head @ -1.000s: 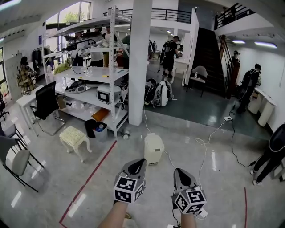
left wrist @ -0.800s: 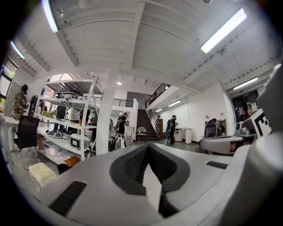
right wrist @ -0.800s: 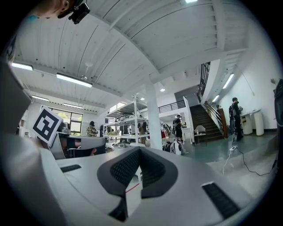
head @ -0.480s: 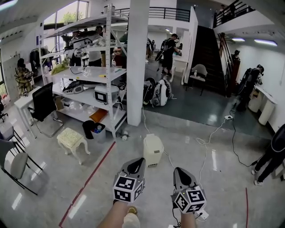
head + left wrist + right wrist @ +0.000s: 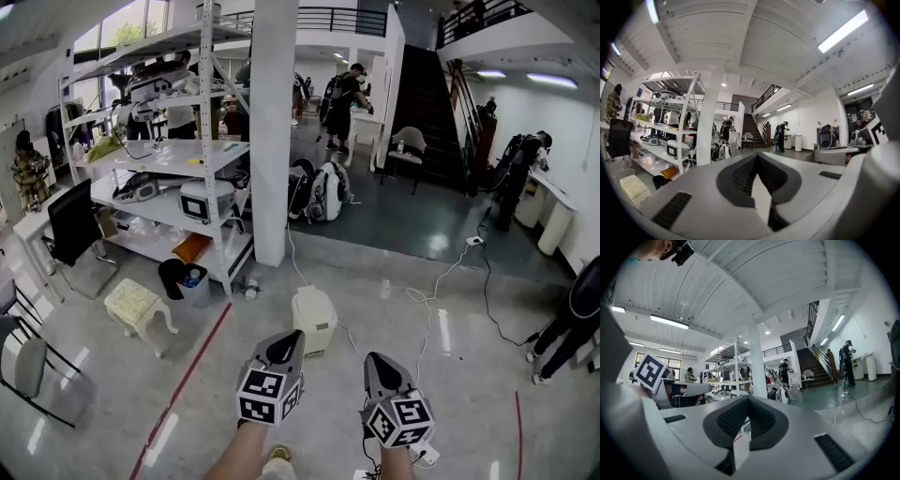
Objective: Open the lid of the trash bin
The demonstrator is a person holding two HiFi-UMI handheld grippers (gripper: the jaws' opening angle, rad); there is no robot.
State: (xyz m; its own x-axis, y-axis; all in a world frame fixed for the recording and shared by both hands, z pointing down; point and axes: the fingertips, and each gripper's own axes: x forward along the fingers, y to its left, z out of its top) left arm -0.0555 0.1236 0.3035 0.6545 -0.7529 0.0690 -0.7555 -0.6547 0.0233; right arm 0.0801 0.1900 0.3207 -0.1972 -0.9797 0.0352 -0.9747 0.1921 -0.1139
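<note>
A small cream plastic trash bin with rounded corners [image 5: 313, 320] stands upright on the glossy grey floor [image 5: 112, 412], a little way out from the foot of the square white pillar [image 5: 272, 131]. Its long axis is vertical and its lid faces up and lies shut. I cannot tell which side is the front. A thin white cable [image 5: 427, 309] runs over the floor to the right of it.

The left gripper [image 5: 285, 348] is held just short of the bin and points toward it. The right gripper [image 5: 379, 367] is beside it, further right and apart from the bin. Neither touches it. On each gripper the jaws are together at the tips, with nothing between them.

Only the head view shows the bin, and the red line on the floor [image 5: 187, 375] to its left. The two gripper views look higher, across the room: white ceiling, the metal shelving rack [image 5: 670, 126], the dark staircase [image 5: 813, 364]. The right gripper view also catches the marker cube [image 5: 649, 371] of the left gripper at its left side.
</note>
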